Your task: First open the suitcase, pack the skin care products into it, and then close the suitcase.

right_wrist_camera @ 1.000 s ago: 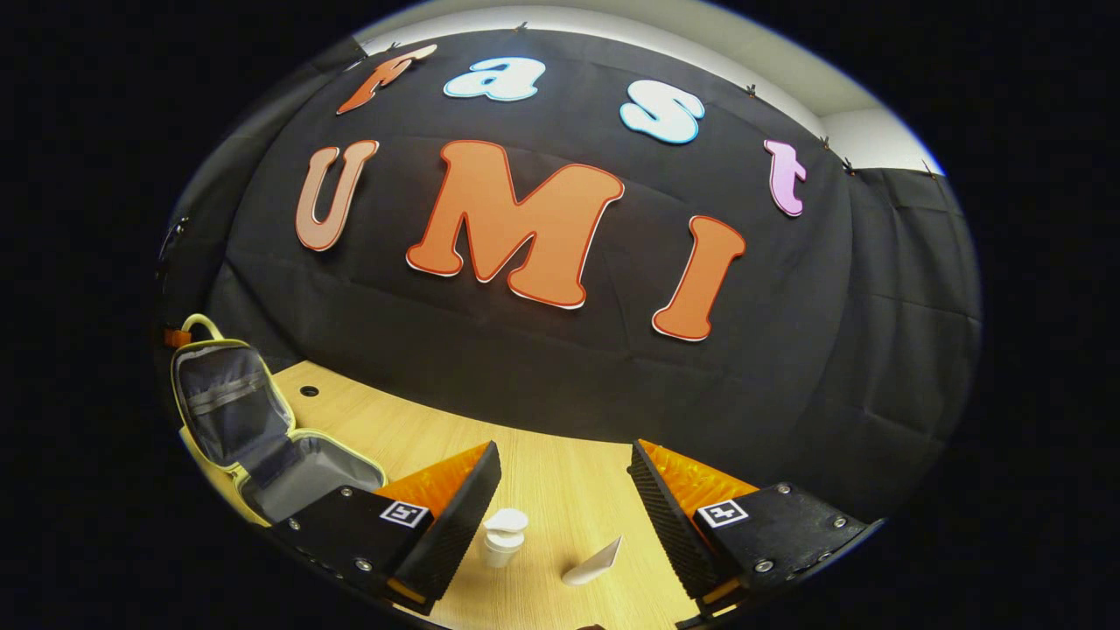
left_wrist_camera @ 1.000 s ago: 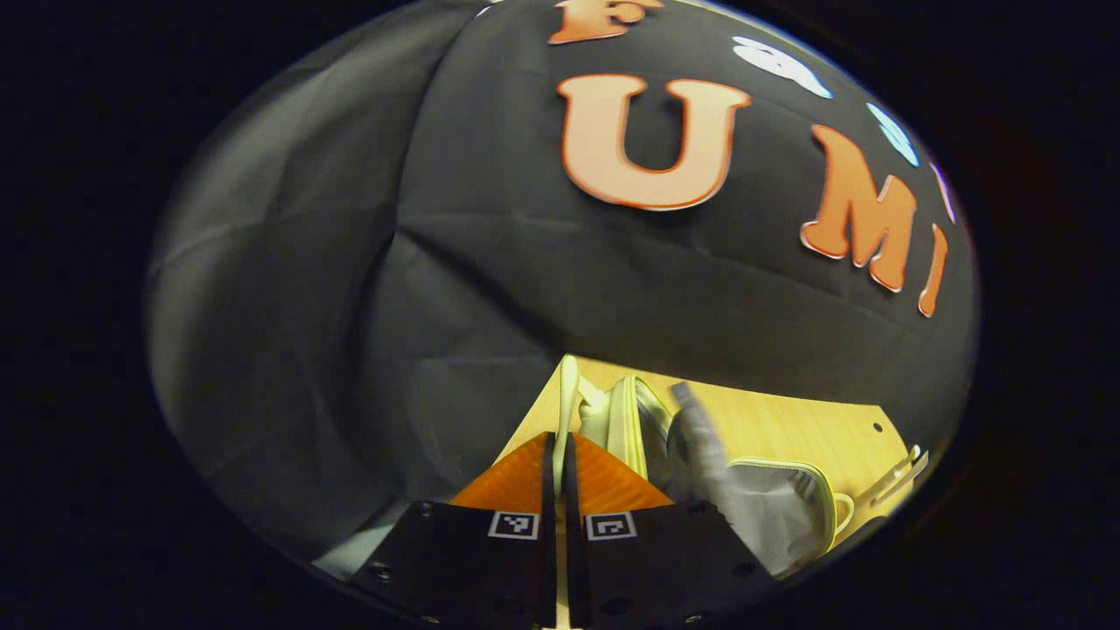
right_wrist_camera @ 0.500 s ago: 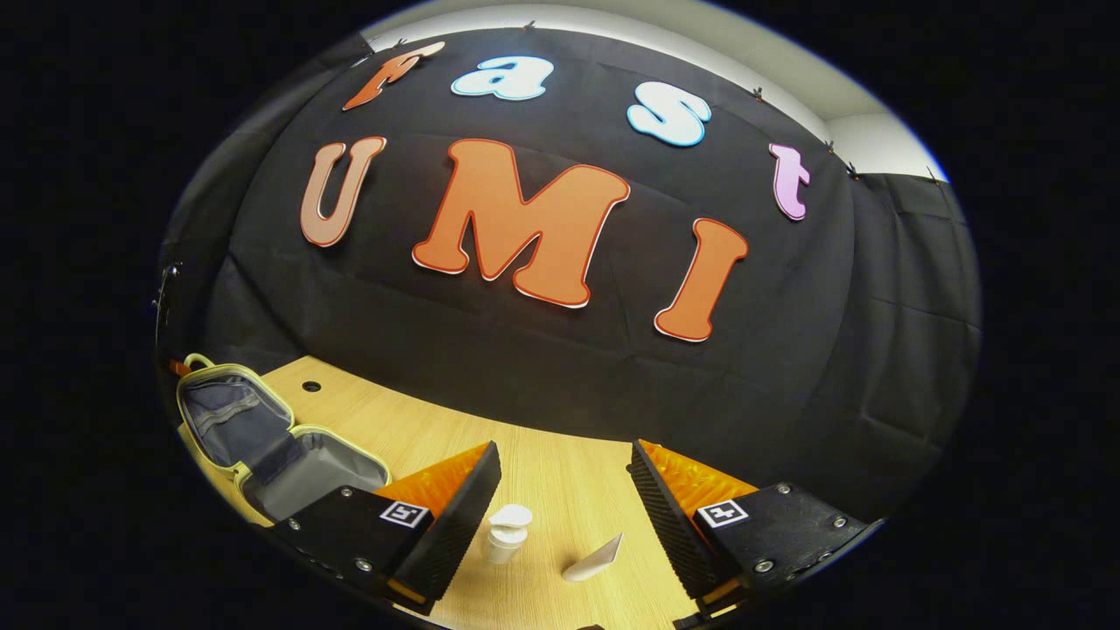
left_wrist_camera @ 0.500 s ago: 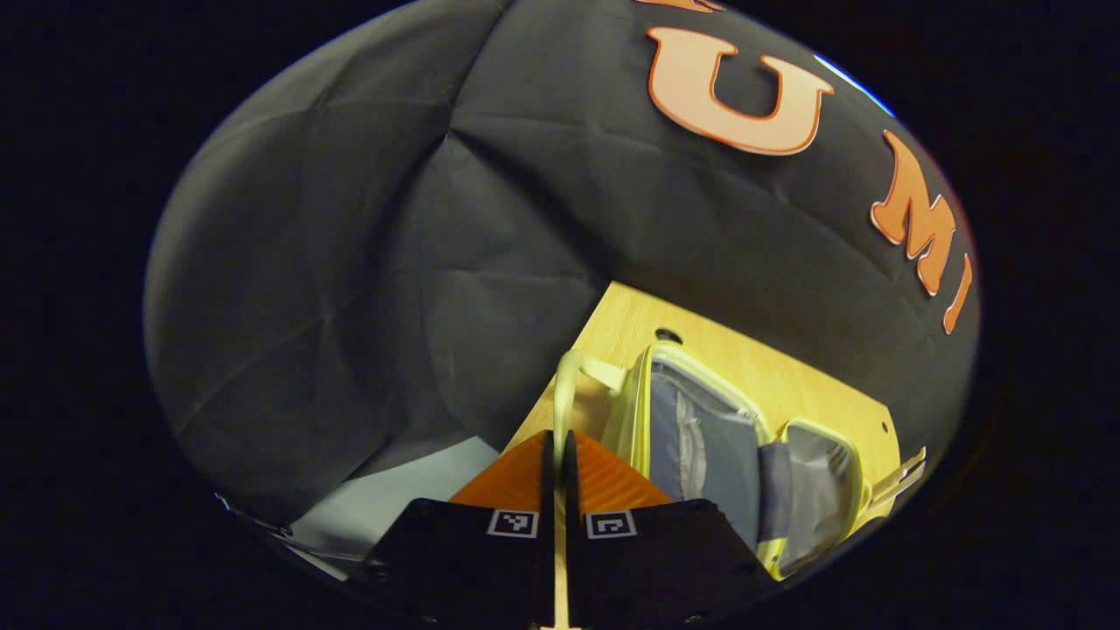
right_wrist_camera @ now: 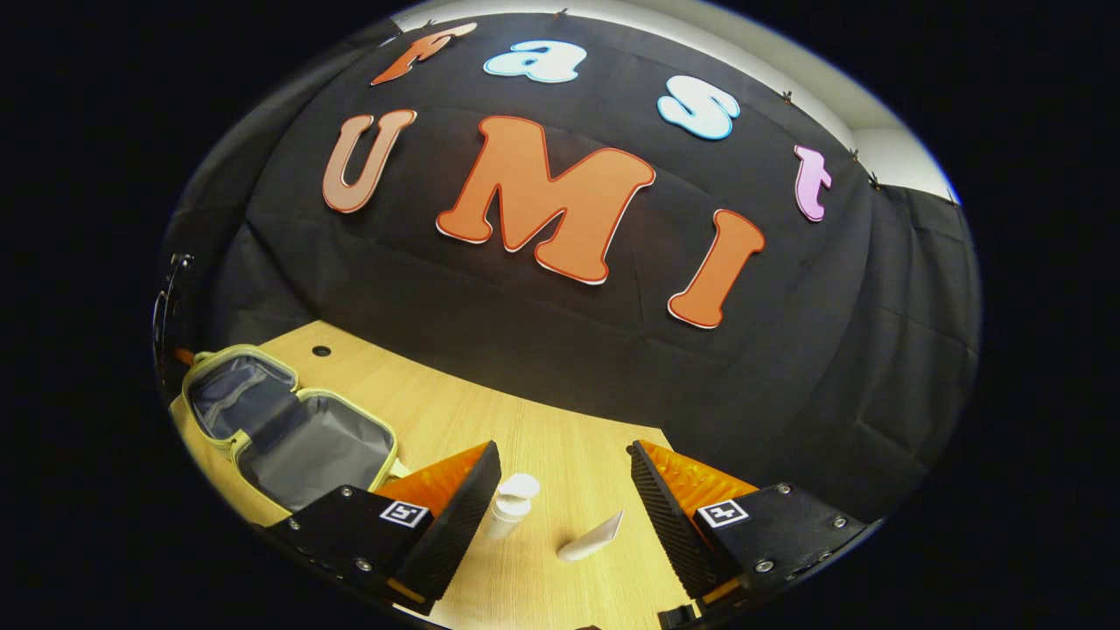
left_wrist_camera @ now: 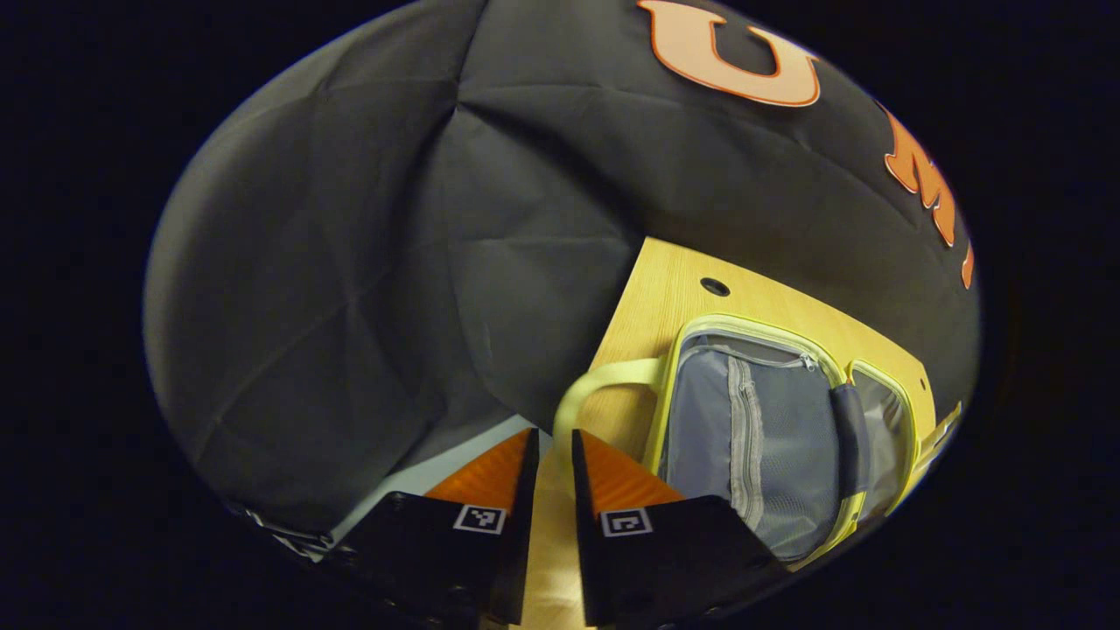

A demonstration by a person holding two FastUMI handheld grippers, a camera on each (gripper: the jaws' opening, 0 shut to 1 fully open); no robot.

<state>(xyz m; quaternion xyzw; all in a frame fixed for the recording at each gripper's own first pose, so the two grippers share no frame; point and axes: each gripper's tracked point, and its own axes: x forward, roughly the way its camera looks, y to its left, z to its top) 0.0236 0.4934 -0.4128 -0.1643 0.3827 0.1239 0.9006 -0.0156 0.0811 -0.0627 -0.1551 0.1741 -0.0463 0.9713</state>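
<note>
The small yellow-trimmed suitcase (left_wrist_camera: 752, 429) lies open and flat on the wooden table, grey lining and a zipped mesh pocket facing up. Its pale yellow handle (left_wrist_camera: 604, 381) loops just beyond my left gripper (left_wrist_camera: 553, 442), whose orange fingers stand a little apart with nothing between them. In the right gripper view the open suitcase (right_wrist_camera: 289, 433) sits at the far left. My right gripper (right_wrist_camera: 564, 459) hangs wide open above the table. A white pump bottle (right_wrist_camera: 512, 503) stands upright and a white tube (right_wrist_camera: 591, 541) lies flat on the table between its fingers, both untouched.
The wooden table (right_wrist_camera: 490, 420) runs back to the black cloth wall. A round cable hole (left_wrist_camera: 714, 286) lies behind the suitcase. The table's left edge drops off right beside the suitcase handle, with pale floor (left_wrist_camera: 437, 468) below.
The suitcase lid swung from upright down to lying flat. My left gripper, shut on the handle before, has parted its fingers and let it go. The right gripper barely shifted.
</note>
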